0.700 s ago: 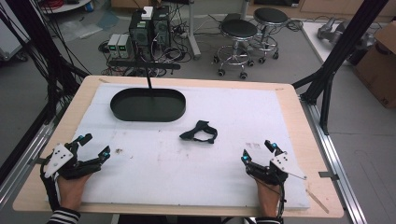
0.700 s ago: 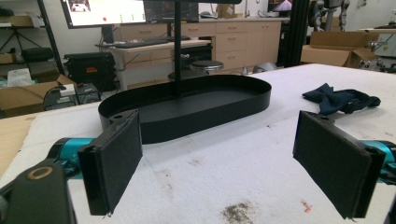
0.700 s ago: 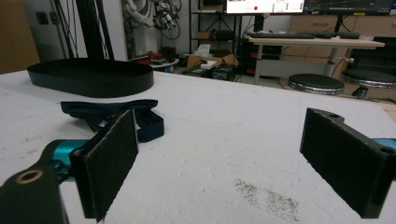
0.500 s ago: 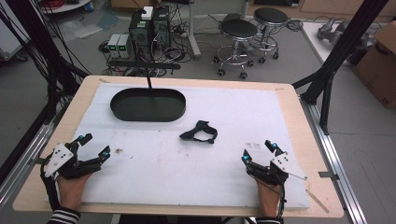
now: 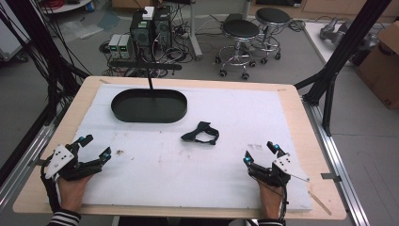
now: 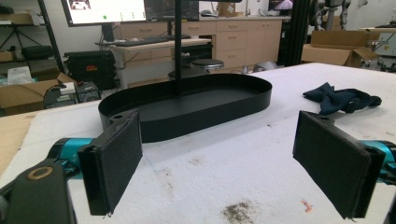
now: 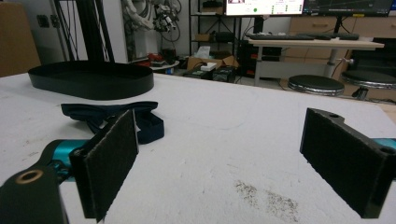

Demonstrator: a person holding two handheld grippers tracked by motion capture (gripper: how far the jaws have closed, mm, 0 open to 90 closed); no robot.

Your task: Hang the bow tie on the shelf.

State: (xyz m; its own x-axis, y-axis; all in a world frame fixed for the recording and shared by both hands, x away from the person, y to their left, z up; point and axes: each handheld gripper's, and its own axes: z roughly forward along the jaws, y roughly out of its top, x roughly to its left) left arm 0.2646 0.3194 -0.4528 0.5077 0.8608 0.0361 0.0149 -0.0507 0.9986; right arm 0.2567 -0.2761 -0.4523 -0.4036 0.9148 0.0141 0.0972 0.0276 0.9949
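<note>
With both the left tool (image 5: 91,147) and right tool (image 5: 260,153) released and empty near the table's (image 5: 291,101) front edge, the bow tie (image 5: 201,133) lies mid-table before the tray (image 5: 148,105), so approach low and pinch its centre knot

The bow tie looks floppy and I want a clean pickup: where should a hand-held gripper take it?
Pinch the bow tie at its bunched knot, coming straight down from above. It lies flat on the white mat, and its loose strap loop would probably slip or dangle.
</note>
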